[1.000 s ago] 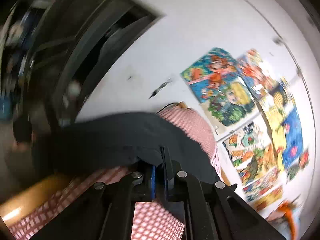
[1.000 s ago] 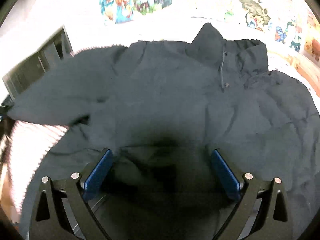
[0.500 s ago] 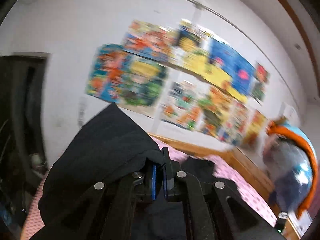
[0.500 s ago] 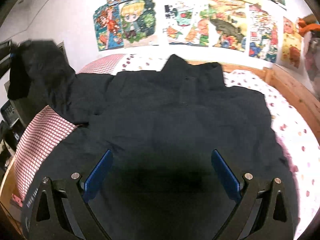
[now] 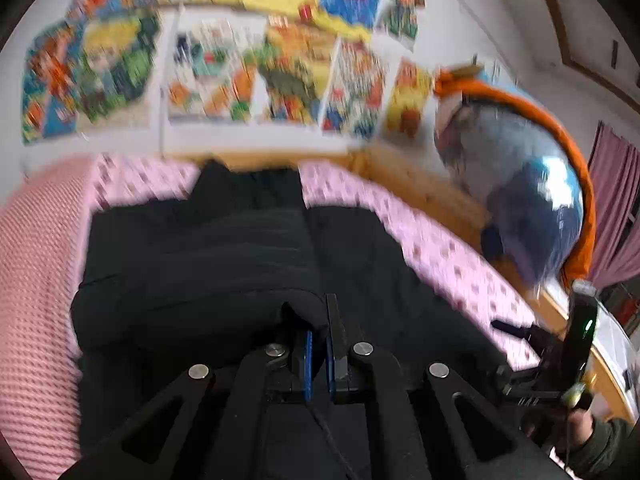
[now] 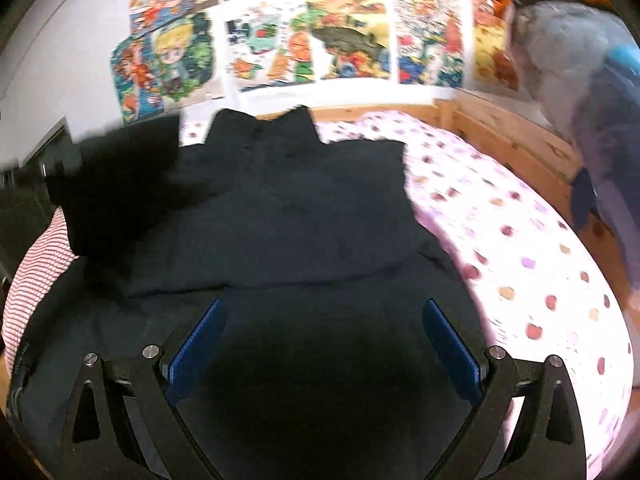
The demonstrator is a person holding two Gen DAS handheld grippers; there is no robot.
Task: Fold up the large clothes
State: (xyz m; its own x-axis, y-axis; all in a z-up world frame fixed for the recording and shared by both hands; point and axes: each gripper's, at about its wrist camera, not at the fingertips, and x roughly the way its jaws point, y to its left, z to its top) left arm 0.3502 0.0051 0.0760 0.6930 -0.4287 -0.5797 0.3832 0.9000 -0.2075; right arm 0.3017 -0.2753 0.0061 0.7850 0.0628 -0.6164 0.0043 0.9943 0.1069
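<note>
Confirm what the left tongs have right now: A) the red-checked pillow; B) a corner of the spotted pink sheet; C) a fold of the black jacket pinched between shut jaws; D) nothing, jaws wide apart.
C: in the left wrist view the left tongs are shut, with a bunch of the black jacket caught between the blue pads, while the right tongs stand wide apart over the cloth.

Colourful cartoon posters cover the wall above a wooden bed frame and spotted pink sheet.
</note>
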